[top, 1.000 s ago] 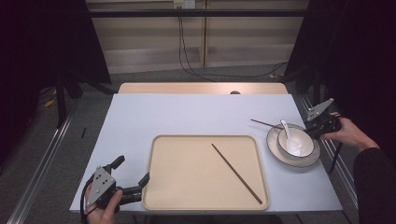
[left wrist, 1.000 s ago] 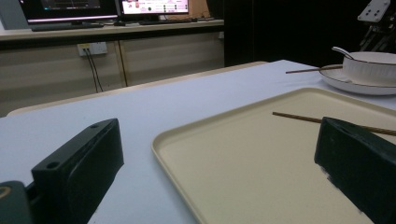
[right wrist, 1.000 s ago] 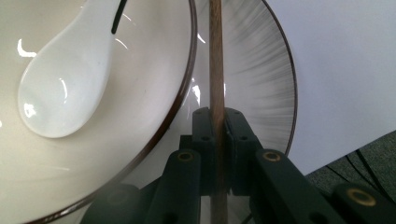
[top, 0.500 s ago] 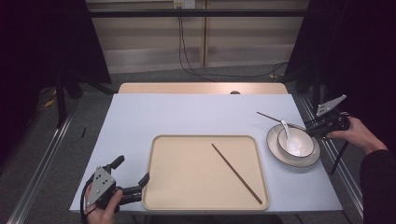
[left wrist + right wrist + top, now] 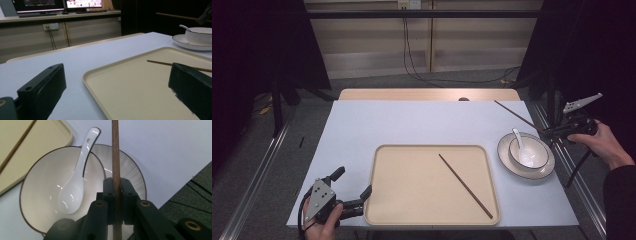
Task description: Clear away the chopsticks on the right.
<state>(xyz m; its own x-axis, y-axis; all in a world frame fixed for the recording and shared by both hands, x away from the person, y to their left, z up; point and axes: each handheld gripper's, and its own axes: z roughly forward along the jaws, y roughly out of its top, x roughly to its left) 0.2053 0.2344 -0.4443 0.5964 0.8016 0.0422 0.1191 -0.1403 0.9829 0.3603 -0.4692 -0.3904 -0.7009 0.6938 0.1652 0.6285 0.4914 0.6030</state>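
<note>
The right gripper (image 5: 548, 132) pinches a thin brown wooden chopstick (image 5: 518, 116) (pointing at the table's far edge), its twin chopstick (image 5: 465, 186) lying left in the flat beige tray (image 5: 377, 200)

A brown chopstick (image 5: 517, 116), a white spoon (image 5: 76, 177) (glossy), a beige tray (image 5: 412, 200).

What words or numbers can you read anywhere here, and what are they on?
No text can be read here.
Monitors behind the table, in the left gripper view: bright windows with lettering, too small and blurred to read.
Tray, both chopsticks, bowl, spoon, plate: no writing on them.
Left gripper and right gripper: no label or number to be seen.
</note>
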